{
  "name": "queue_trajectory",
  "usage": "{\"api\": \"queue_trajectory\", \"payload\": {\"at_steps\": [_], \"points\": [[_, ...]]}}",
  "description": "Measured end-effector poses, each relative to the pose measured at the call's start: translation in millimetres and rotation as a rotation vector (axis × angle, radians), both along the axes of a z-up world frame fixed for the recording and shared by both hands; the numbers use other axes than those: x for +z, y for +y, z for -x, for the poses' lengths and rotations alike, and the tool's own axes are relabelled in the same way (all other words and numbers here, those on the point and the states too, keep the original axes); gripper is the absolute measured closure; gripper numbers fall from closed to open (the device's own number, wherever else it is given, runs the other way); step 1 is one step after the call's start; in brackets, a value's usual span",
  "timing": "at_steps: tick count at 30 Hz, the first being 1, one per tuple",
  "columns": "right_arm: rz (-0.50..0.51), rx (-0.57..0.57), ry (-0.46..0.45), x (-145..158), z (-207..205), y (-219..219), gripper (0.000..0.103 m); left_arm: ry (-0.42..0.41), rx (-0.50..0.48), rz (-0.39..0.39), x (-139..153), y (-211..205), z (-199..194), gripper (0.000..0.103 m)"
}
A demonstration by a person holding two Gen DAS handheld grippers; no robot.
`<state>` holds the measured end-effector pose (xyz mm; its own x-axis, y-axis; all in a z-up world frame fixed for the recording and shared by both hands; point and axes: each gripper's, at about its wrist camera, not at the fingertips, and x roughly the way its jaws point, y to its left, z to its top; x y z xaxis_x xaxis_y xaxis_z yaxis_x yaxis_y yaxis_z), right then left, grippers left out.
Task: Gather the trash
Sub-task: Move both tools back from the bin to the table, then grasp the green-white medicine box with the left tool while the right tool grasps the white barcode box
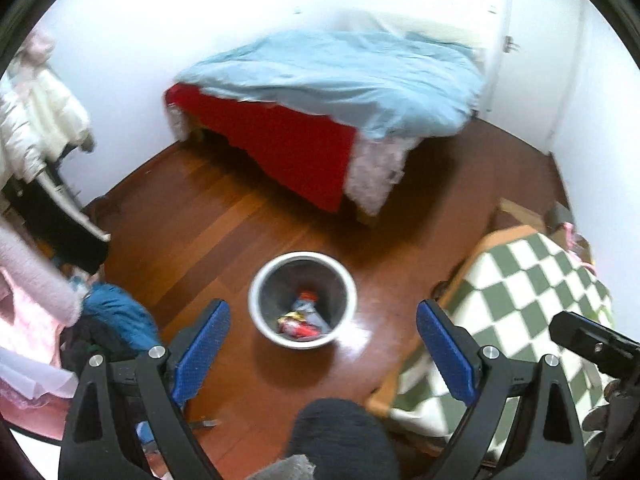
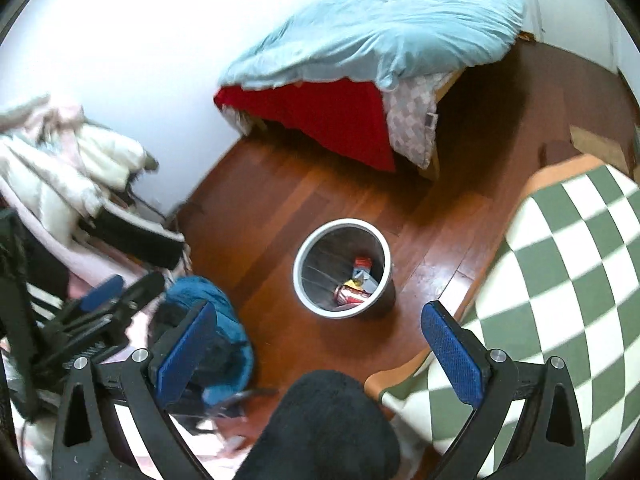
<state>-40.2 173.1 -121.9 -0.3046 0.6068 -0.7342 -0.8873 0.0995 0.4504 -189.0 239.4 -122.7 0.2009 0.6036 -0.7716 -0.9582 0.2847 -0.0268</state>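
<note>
A round grey bin with a white rim (image 1: pixel 256 300) stands on the wooden floor. Inside it lies trash (image 1: pixel 300 326): red wrappers and a grey piece with a red cap. My left gripper (image 1: pixel 324 346) hangs above and in front of the bin, blue pads wide apart, nothing between them. In the right wrist view the same bin (image 2: pixel 298 276) with its trash (image 2: pixel 354 290) sits below the right gripper (image 2: pixel 320 354), which is also open and empty. The left gripper (image 2: pixel 122 292) shows at the left of that view, over the clothes.
A bed with a light blue duvet (image 1: pixel 340 76) and red sheet (image 1: pixel 288 148) stands behind the bin. A green-and-white checked blanket (image 1: pixel 532 292) is at the right. Clothes, including a blue garment (image 1: pixel 116 316), are heaped at the left. A black fuzzy shape (image 1: pixel 340 440) is at the bottom centre.
</note>
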Motion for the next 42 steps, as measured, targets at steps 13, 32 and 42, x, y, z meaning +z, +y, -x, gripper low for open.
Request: {"api": "queue_trajectory", "payload": {"at_steps": [13, 32, 42], "points": [[0.174, -0.455, -0.086, -34, -215, -167, 0.000, 0.134, -0.357, 0.151, -118, -58, -241, 0.008], [0.566, -0.338, -0.381, -196, -421, -199, 0.000, 0.352, -0.561, 0.240, -229, -128, -384, 0.008], [0.530, -0.350, -0.313, -210, -426, -204, 0.037, 0.359, -0.574, 0.210, -221, -126, -386, 0.008]]}}
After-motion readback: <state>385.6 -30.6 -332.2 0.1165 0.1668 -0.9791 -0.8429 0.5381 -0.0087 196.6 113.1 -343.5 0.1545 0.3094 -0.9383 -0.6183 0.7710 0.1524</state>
